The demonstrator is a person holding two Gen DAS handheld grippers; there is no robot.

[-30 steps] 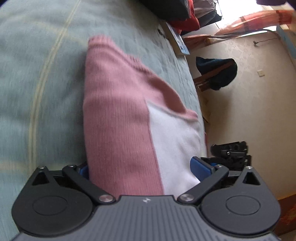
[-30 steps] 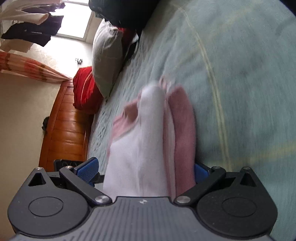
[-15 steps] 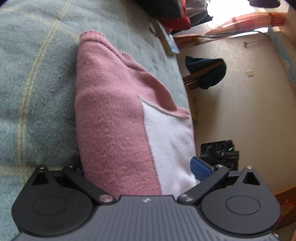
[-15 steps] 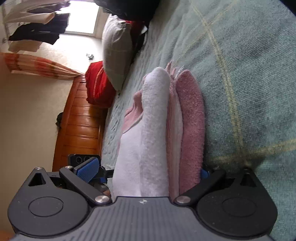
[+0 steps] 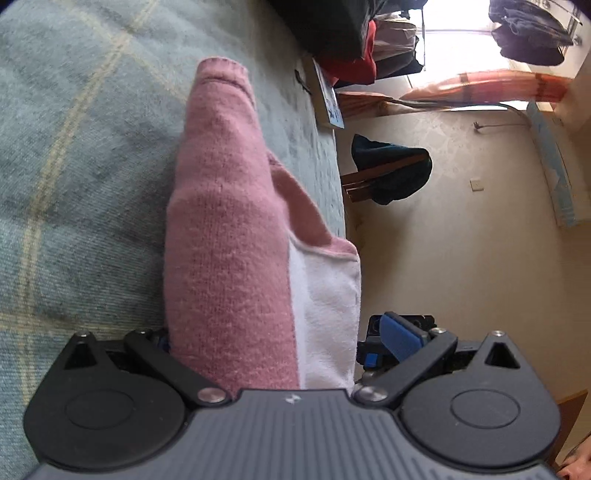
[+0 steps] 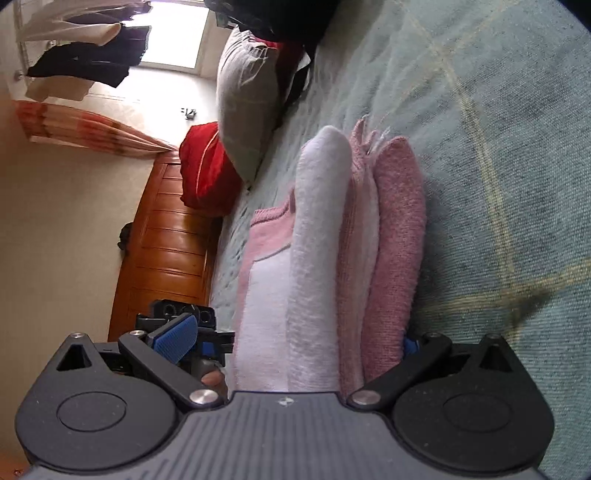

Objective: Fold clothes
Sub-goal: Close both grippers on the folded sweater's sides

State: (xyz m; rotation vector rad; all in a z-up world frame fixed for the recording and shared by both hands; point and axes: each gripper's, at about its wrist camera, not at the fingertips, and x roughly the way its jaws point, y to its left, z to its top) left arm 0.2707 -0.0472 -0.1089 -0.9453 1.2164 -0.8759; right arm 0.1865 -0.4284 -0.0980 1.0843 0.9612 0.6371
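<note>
A folded pink and white sweater (image 5: 225, 236) lies on the grey-green plaid bedspread (image 5: 74, 166). In the right wrist view the sweater (image 6: 321, 240) shows as a stack of several layers seen edge-on. My left gripper (image 5: 280, 338) is open around one end of it. One finger is hidden between sweater and bed, and the blue pad (image 5: 400, 339) stands clear of the white cloth. My right gripper (image 6: 291, 341) is open around the other end. Its blue pad (image 6: 175, 338) is apart from the cloth, and the other pad (image 6: 408, 345) touches the pink layer.
A grey pillow (image 6: 251, 103), a red cushion (image 6: 207, 170) and dark clothes (image 5: 325, 29) sit at the bed's far end. A wooden bed board (image 6: 166, 251) runs beside it. A chair with a dark garment (image 5: 391, 173) stands on the floor. A book (image 5: 328, 99) lies at the bed's edge.
Both cameras have shifted and tilted, so the sweater now looks narrower and more edge-on in the left view. The jaws stand as wide as before.
</note>
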